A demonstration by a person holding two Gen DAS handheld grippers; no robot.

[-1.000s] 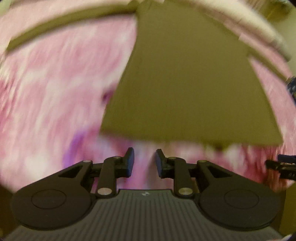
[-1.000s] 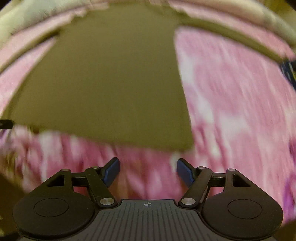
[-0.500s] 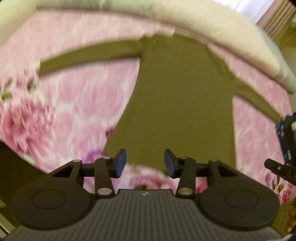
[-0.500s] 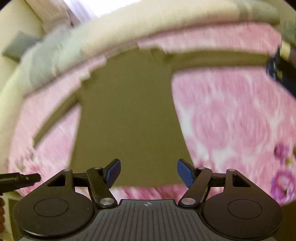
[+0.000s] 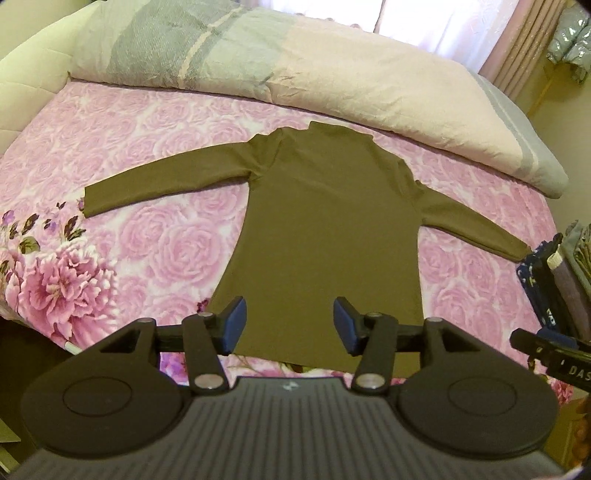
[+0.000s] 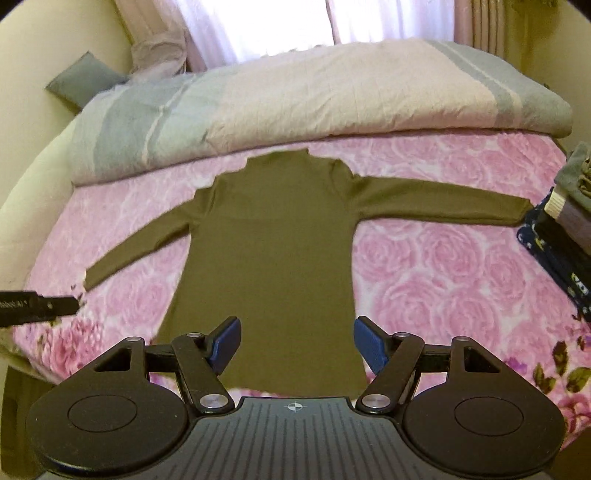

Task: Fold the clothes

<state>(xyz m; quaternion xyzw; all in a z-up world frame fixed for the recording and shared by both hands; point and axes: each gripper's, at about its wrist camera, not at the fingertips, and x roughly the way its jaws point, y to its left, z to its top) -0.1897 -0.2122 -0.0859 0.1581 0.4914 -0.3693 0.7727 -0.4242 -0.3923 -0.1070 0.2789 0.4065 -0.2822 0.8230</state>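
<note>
An olive long-sleeved top (image 5: 325, 221) lies flat on the pink rose-patterned bed sheet (image 5: 155, 236), collar away from me, both sleeves spread out to the sides. It also shows in the right wrist view (image 6: 273, 236). My left gripper (image 5: 290, 325) is open and empty, held above the top's hem. My right gripper (image 6: 297, 345) is open and empty, also above the hem. Each gripper's tip shows at the edge of the other's view.
A folded pink and grey duvet (image 5: 295, 66) lies along the far side of the bed. A stack of folded clothes (image 6: 569, 229) sits at the right edge by the right sleeve's cuff. A curtained window (image 6: 266, 26) is behind the bed.
Both grippers have pulled back and up from the hem, so the whole top now shows. The left gripper's jaws have opened wider.
</note>
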